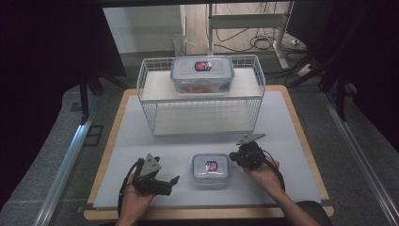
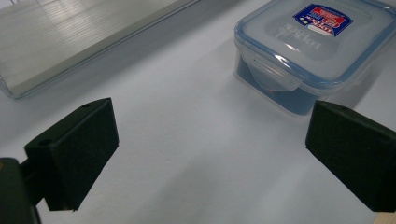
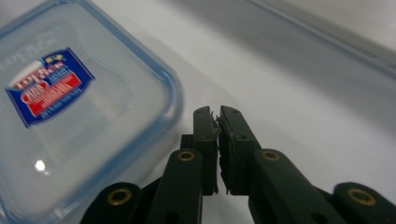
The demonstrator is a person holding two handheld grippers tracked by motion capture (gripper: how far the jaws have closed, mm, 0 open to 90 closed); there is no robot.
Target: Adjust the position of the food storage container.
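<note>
A small clear lidded container [image 1: 211, 168] with a blue rim and a red and blue label sits on the white mat near the front edge. To its left, my left gripper [image 1: 171, 183] is open and points toward it. In the left gripper view the wide-apart jaws [image 2: 210, 154] hold nothing, and the container [image 2: 317, 42] lies ahead to the right. My right gripper [image 1: 234, 157] is just beside the container's right side. Its jaws [image 3: 218, 116] are together with only a thin slit and nothing between them, beside the container's corner [image 3: 70, 116].
A white wire basket [image 1: 150, 94] stands at the back of the mat and carries a larger lidded container [image 1: 202, 73] on its upper shelf. The mat [image 1: 141, 141] lies on a wooden table; dark stands and cables are beyond.
</note>
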